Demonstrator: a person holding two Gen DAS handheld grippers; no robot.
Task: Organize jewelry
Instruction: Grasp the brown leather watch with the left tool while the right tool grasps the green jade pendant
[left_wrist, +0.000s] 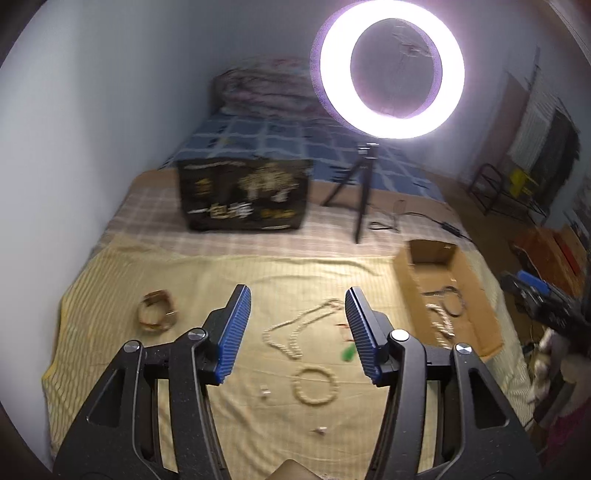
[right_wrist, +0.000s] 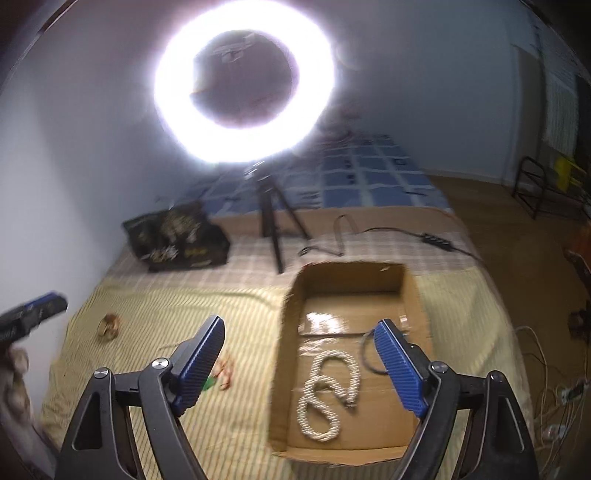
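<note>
Both pairs of tongs were held wide apart and empty: the left tongs (left_wrist: 298, 295) above the bed's yellow cloth (left_wrist: 229, 424), the right tongs (right_wrist: 299, 328) over the cardboard box (right_wrist: 284, 369). Between the left pads a long bead necklace (left_wrist: 291, 328) was seen, with a bead bracelet (left_wrist: 315, 386) nearer and a wider bangle (left_wrist: 157, 312) far left. A rope-like necklace (right_wrist: 328, 395) and a dark cord (right_wrist: 365, 354) already lay in the box. The strands were judged light, limp and prone to slipping; bunched loops would best be pinched. Small scattered pieces near the bracelet were too blurred to be identified.
</note>
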